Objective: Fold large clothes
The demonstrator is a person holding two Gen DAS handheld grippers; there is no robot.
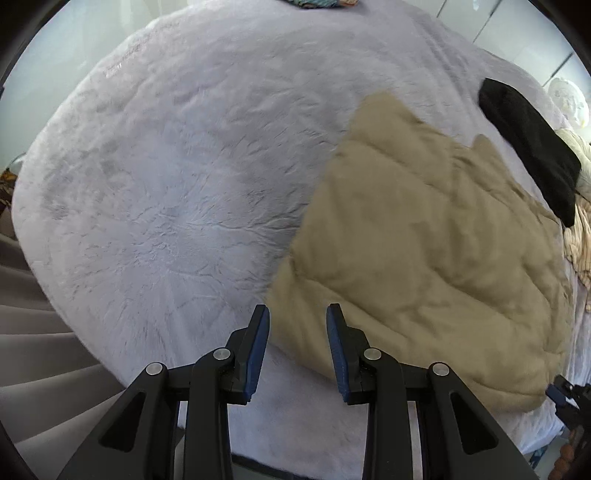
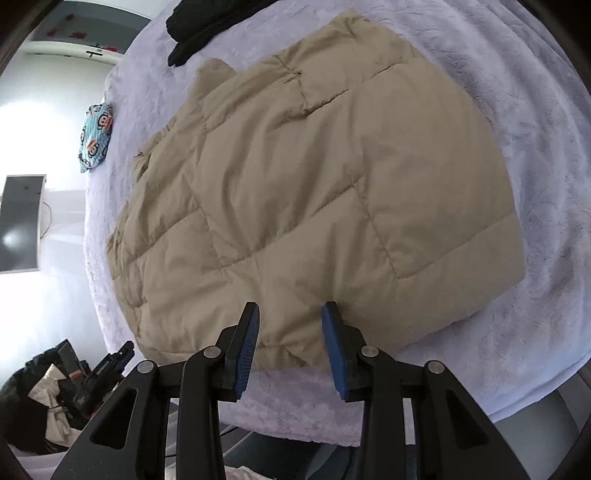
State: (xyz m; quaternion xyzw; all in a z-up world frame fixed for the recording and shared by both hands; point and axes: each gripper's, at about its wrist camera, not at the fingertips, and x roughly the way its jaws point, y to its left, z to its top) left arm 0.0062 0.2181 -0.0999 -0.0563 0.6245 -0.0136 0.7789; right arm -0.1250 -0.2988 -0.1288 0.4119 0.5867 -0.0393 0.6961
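The folded beige quilted jacket (image 2: pixel 314 192) lay centre-frame on the bed (image 2: pixel 535 92), just beyond the right hand-held gripper (image 2: pixel 290 314). Both hand-held grippers stood apart, empty; the left hand-held gripper (image 1: pixel 297 314) hovered at its lower-left corner.

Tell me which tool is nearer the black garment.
Right, probably. The right tool hangs over the tan quilted jacket with the black garment beyond; the left tool is off the jacket's far corner.

Left tongs (image 1: pixel 298 311) being held pointing steeply downward, blue-padded fingers (image 1: pixel 257 350) parted, nothing being gripped between them. Right tongs (image 2: pixel 291 309) being held angled downward likewise, jaws apart, pads (image 2: pixel 334 347) bare, nothing clamped.
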